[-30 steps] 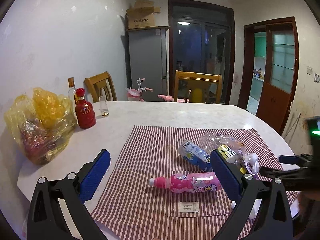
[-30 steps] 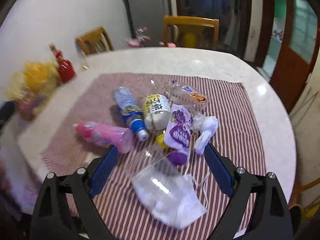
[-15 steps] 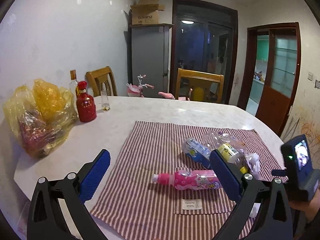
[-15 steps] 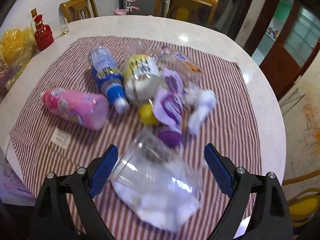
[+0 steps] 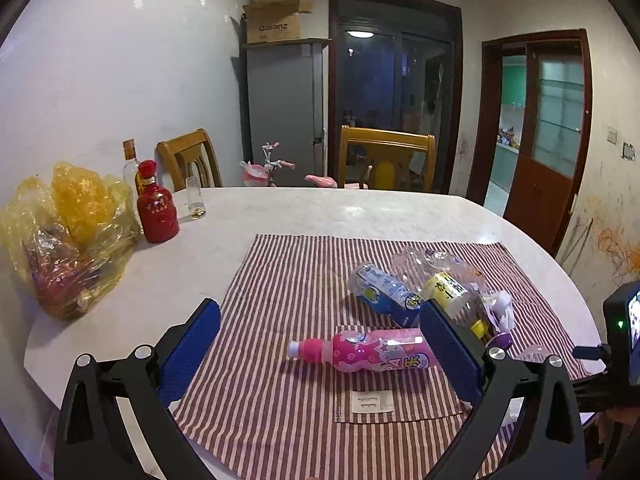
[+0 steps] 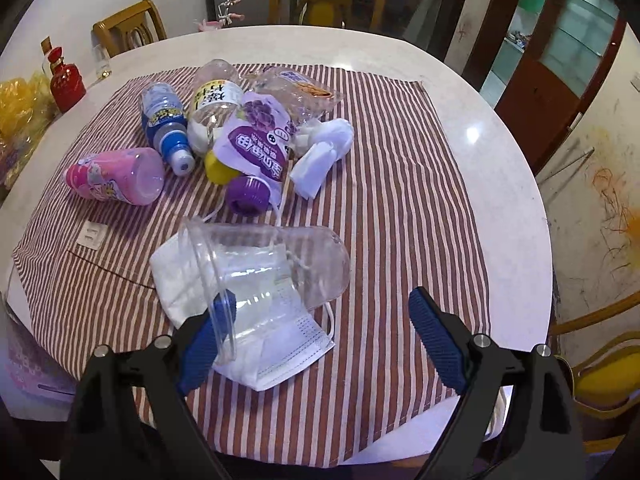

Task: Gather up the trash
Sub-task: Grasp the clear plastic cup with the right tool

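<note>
Both hand-held grippers, left [image 5: 320,344] and right [image 6: 322,330], are spread wide, grasping nothing. On the striped cloth [image 6: 400,184], mid-frame: three bottles (pink [image 6: 116,176], blue [image 6: 166,124], yellow-labelled [image 6: 214,108]), one clear cup [image 6: 272,264] lower centre over one mask [image 6: 276,348].

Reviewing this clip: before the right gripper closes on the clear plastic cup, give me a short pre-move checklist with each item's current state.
1. Right gripper jaws open wide enough: ok.
2. Clear plastic cup between the jaws: not ok; it lies on its side, with the left finger at its rim and most of the cup ahead of the fingertips.
3. Cup separate from other trash: not ok; it rests on the face mask, whose string runs over it.
4. Left gripper empty and open: ok.
5. Pink bottle clear of the grasp path: ok.
6. Trash container in view: cannot tell.
</note>
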`<state>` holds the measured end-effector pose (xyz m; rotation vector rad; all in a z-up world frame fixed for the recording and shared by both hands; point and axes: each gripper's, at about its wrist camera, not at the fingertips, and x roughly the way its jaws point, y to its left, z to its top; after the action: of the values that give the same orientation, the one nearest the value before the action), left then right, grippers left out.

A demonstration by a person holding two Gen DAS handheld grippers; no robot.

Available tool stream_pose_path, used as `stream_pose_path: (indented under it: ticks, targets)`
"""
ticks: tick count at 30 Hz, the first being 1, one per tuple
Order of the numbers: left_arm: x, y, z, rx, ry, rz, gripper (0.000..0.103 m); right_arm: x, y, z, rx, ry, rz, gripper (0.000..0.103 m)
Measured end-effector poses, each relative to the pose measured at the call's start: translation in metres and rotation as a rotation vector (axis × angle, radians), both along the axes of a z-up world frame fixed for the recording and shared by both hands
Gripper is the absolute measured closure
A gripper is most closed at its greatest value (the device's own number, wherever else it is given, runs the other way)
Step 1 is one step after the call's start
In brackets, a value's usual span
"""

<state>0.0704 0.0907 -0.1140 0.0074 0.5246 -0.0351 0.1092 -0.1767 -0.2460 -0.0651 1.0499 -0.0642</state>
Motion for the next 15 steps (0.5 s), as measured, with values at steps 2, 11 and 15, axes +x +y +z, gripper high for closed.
stream_pose_path:
  ticks: [2,11,15]
  targets:
    - [0.000,-0.004,-0.002,0.017,0.004,-0.008,0.006,0.001,0.001,0.000,0.004,-0.022,0.013,0.019]
    - [0.009,0.007,-0.014,0.050,0.049,0.026,0.006,0.007,-0.005,-0.014,0.051,0.026,0.017,0.098]
    - [0.019,0.025,-0.030,0.035,0.112,0.028,0.006,0.004,-0.014,-0.001,0.157,-0.011,0.016,0.098]
